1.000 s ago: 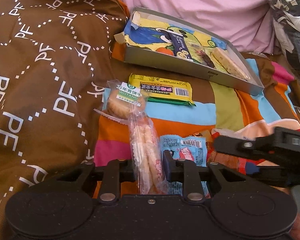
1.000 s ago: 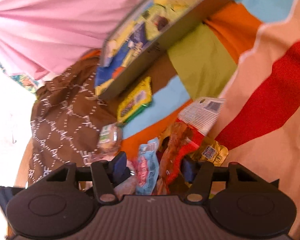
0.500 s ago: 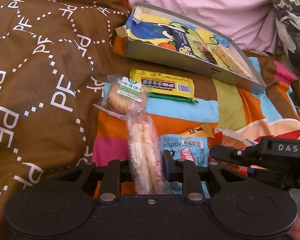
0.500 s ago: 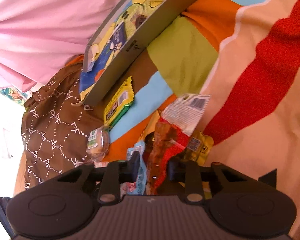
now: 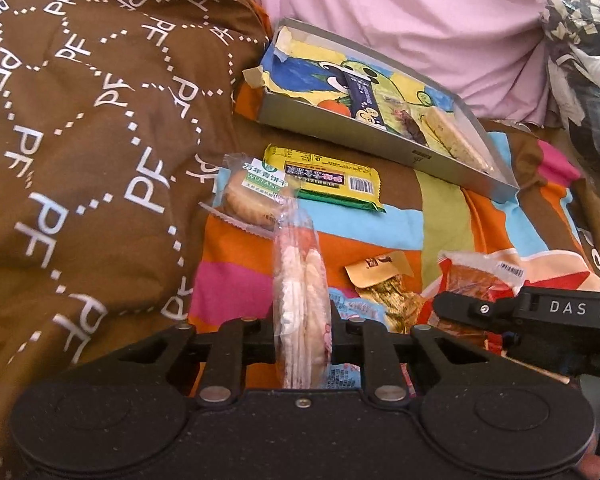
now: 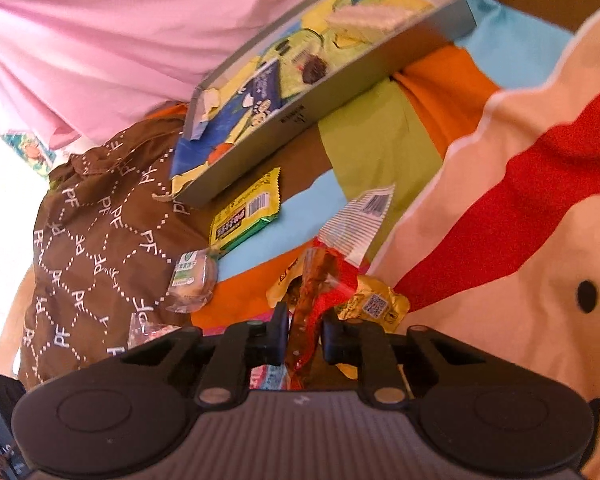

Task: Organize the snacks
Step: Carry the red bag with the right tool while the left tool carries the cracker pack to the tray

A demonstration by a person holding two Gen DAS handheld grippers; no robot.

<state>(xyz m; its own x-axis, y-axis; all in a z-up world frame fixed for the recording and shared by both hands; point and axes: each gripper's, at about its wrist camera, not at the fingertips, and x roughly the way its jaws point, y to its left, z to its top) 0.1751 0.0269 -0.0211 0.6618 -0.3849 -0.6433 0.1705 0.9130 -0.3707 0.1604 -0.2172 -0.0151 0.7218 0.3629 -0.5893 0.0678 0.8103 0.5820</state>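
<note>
Two grippers, both busy over a bed with a striped sheet [image 5: 384, 236]. Far left, a brown blanket [image 5: 80, 140] bunches up and eats the room there. The left gripper [image 5: 302, 330] is clamped on a clear rice cracker pack [image 5: 300, 292], long axis pointing away toward the grey box [image 5: 364, 140]. That box holds a dark blue bar [image 5: 362, 98] and a pale cracker [image 5: 452, 138]. The right gripper [image 6: 305, 330] is pinched on a red snack bag [image 6: 320, 276], barcode end up.
</note>
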